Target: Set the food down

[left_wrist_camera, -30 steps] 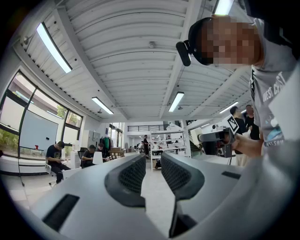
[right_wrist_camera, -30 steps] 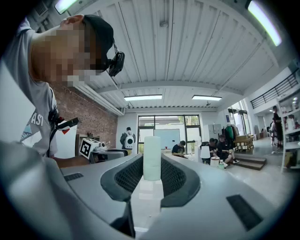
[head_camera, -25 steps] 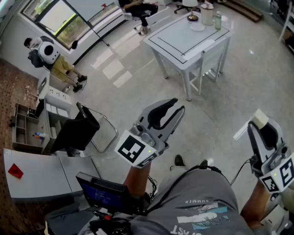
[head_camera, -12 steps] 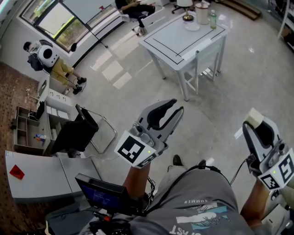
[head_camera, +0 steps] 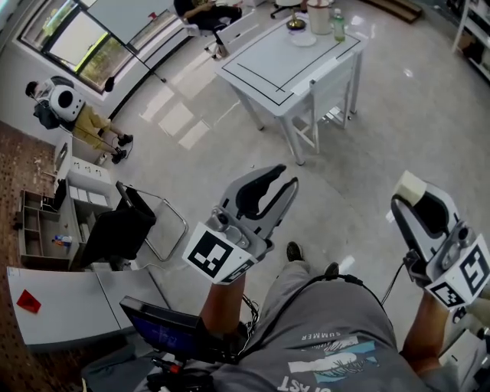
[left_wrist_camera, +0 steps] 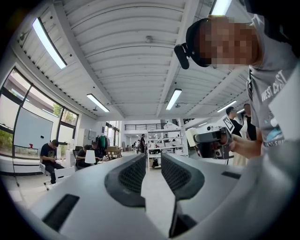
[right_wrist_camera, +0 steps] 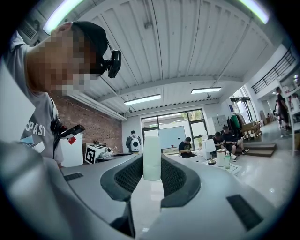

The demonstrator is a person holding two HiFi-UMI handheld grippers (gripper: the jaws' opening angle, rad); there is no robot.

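Note:
The food is a pale cream block (head_camera: 409,186) clamped between the fingertips of my right gripper (head_camera: 408,191) at the right of the head view, held over the floor. In the right gripper view the block (right_wrist_camera: 152,157) stands upright between the two dark pads of my right gripper (right_wrist_camera: 152,164), and both pads press on it. My left gripper (head_camera: 287,174) is held at mid-frame, above the grey floor. Its jaws stand a little apart with nothing between them, as the left gripper view (left_wrist_camera: 153,157) also shows.
A white table (head_camera: 283,61) stands ahead at the top, with a white jar (head_camera: 318,17) and a green bottle (head_camera: 339,24) at its far end. A black chair (head_camera: 122,230), a shelf unit (head_camera: 38,222) and a grey desk (head_camera: 61,306) lie left. People sit beyond.
The white table has drifted left and up in the head view. Both grippers sit a little higher and further left. The block stays in the right gripper.

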